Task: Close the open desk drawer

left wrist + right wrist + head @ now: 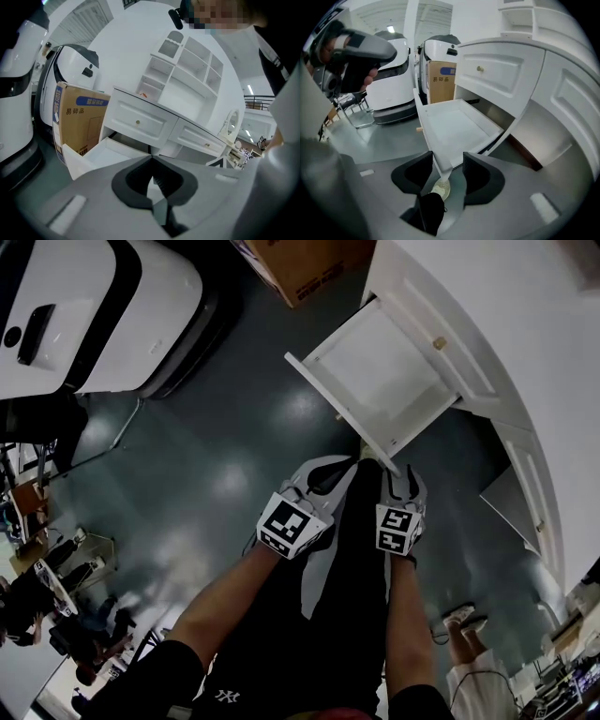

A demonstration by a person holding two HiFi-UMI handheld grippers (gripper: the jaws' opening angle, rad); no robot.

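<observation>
The white desk drawer [380, 371] stands pulled out from the white desk [487, 343], and its tray is bare inside. My right gripper [395, 474] is at the near corner of the drawer's front panel [427, 136]. In the right gripper view its jaws are open with that corner between them and a gap on the right side [447, 161]. My left gripper [337, 465] hangs just left of it, off the drawer, with its jaw tips meeting [151, 159] and nothing held. The left gripper view shows the drawer [101, 152] ahead and to the left.
A cardboard box [305, 268] stands on the floor beside the desk. A large white machine [94, 315] is at the far left. Shut drawers with brass knobs [479, 69] sit above the open one. My shoe [440, 189] is below the jaws. Another person's feet [464, 620] are at the lower right.
</observation>
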